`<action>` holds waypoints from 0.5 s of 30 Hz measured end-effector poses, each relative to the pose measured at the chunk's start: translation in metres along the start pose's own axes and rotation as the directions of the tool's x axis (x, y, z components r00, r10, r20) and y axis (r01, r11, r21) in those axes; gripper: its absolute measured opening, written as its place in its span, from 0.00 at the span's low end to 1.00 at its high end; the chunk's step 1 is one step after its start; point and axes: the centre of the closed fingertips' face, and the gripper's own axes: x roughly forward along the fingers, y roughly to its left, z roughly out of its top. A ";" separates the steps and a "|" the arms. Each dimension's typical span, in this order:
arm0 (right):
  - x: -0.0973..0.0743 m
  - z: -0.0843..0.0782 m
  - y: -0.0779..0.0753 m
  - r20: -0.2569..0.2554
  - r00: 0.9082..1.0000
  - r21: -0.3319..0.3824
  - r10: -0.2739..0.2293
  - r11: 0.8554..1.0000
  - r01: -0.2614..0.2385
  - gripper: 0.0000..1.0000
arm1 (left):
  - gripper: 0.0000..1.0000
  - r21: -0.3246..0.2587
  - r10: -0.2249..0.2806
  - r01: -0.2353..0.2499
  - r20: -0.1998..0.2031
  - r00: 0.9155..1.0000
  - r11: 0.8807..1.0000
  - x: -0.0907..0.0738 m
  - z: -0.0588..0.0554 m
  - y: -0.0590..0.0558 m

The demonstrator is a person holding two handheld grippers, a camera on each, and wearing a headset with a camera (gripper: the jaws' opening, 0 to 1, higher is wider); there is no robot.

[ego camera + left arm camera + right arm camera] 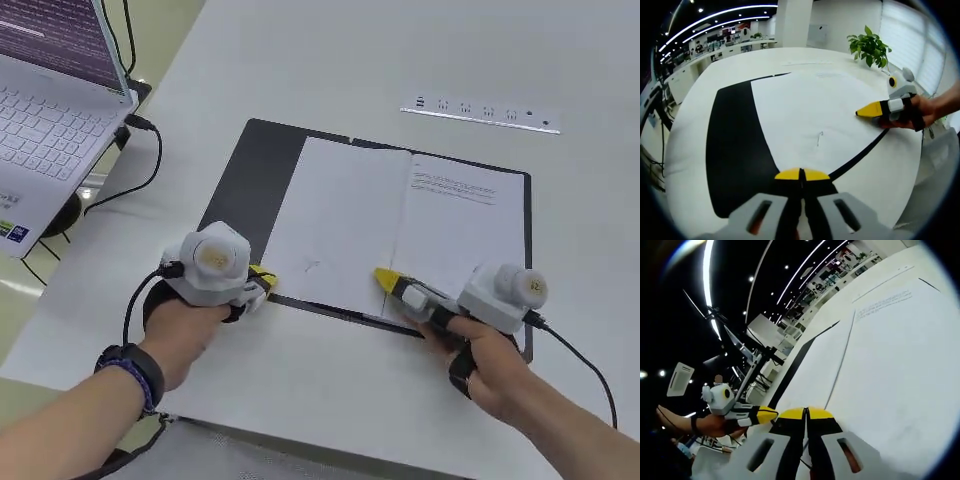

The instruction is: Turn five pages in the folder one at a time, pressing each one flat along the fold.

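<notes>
On the white bench (300,60) the black folder (255,170) lies open and flat. A blank page (340,215) lies on the folder's left side. A page with a few lines of print at the top (465,225) lies on its right side. Both look smooth.

The right claw (385,277) is pressed together with nothing in it. Its yellow tip is at the near end of the folder's fold (398,230), just on the printed page. This looks like the step of pressing along the fold.

The left claw (262,281) is pressed together too and is empty. It sits at the near left corner of the blank page.

At least one page looks turned. The pictures cannot tell how many of the five are done, so more turns may be left.
</notes>
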 end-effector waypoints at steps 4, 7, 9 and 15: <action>-0.004 -0.009 0.000 -0.014 1.000 0.000 0.011 1.000 -0.011 0.00 | 0.00 0.002 0.001 -0.001 0.000 1.000 1.000 0.000 0.000 0.000; -0.007 -0.015 0.003 -0.023 1.000 -0.003 0.016 1.000 -0.016 0.00 | 0.00 0.001 0.002 -0.002 0.001 1.000 1.000 0.000 0.000 0.000; -0.009 -0.019 0.004 -0.028 0.999 -0.005 0.018 1.000 -0.018 0.00 | 0.00 0.002 0.001 -0.001 0.000 1.000 1.000 0.000 0.000 0.000; -0.012 -0.023 0.005 -0.026 1.000 -0.001 0.018 1.000 -0.018 0.00 | 0.00 0.002 0.002 -0.002 0.001 1.000 1.000 0.000 0.000 0.000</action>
